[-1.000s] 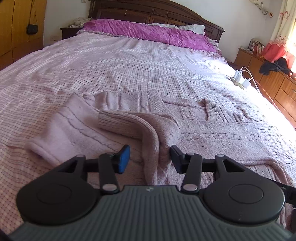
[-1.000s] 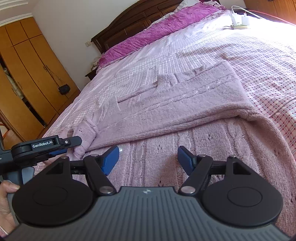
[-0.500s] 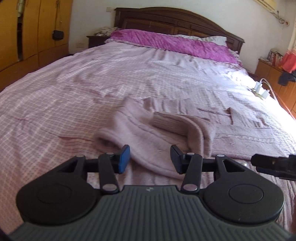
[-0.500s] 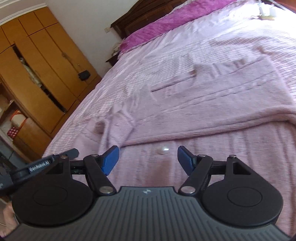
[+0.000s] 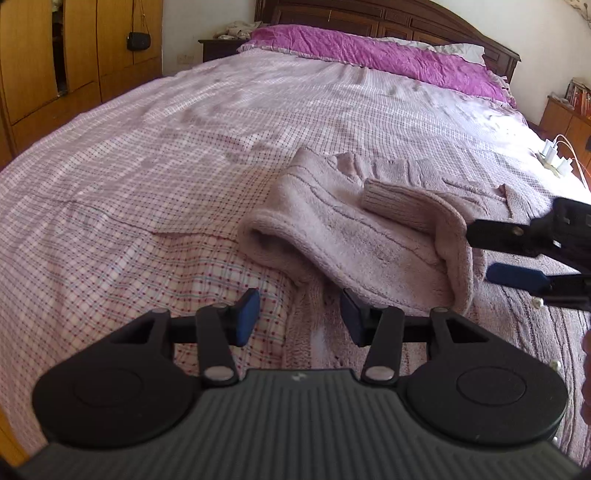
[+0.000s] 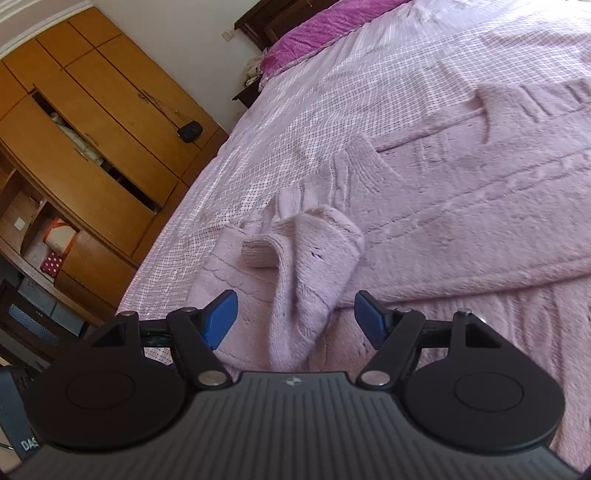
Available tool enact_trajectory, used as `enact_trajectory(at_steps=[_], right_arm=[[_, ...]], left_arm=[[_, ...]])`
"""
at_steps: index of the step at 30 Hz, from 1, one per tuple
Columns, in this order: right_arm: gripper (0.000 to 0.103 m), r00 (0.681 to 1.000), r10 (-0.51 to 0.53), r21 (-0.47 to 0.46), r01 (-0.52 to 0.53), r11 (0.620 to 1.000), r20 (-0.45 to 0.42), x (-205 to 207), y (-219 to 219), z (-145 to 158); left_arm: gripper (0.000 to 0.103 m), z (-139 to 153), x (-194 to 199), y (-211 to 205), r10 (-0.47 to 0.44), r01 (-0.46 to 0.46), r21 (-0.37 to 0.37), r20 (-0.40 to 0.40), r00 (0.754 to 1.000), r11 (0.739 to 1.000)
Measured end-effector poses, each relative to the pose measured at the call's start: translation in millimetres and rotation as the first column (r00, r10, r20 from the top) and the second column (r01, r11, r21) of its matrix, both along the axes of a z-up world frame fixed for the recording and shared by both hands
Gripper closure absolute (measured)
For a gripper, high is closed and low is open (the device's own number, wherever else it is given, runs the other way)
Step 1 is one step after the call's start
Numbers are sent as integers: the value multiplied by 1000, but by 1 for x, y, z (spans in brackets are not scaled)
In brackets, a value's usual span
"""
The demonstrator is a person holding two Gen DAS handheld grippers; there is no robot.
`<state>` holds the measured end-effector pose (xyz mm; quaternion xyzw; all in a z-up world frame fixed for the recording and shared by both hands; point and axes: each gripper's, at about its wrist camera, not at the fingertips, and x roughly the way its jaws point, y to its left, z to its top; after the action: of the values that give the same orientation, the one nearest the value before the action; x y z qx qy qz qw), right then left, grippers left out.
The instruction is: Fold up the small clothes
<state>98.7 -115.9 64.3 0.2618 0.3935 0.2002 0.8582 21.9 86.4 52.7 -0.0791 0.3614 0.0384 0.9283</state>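
A pale pink knitted cardigan lies spread on the checked bedspread, its sleeve doubled back over the body with the ribbed cuff on top. My left gripper hovers open just in front of the cardigan's near left edge, nothing between its fingers. My right gripper is open too, its fingers straddling the hanging part of the folded sleeve without closing on it. In the left wrist view the right gripper's fingers show at the right edge, beside the sleeve fold.
Purple pillows and a dark wooden headboard are at the far end. A wooden wardrobe stands along the bed's left side. A white charger with cables lies near the bed's right edge.
Both grippers have swung left toward the cardigan's sleeve side. The right gripper now straddles the folded sleeve and shows in the left wrist view. Both stayed open.
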Motion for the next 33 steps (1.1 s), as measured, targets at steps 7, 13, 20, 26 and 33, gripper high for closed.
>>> enact_trajectory(at_steps=[7,13,20,26,33], right_arm=[[72,1000,11,-116,-12,993,-11,29,22,1],[85,991,68,-177,-47,983,113,46,24,44],[85,946,68,-300,33,953,319,45,2,110],[85,964,3,-336,89,937,264,41,-42,83],[84,987,-105,-334,139,932,119,41,-80,2]], left_arm=[[53,-8,7,-1,4,-4,1,9,1000,1000],[48,-10,15,-5,9,-9,20,12,1000,1000],[45,-15,24,-9,47,-47,54,1,999,997],[44,-18,27,-15,42,-42,101,2,999,994],[44,-16,27,-14,33,-33,98,1,999,995]])
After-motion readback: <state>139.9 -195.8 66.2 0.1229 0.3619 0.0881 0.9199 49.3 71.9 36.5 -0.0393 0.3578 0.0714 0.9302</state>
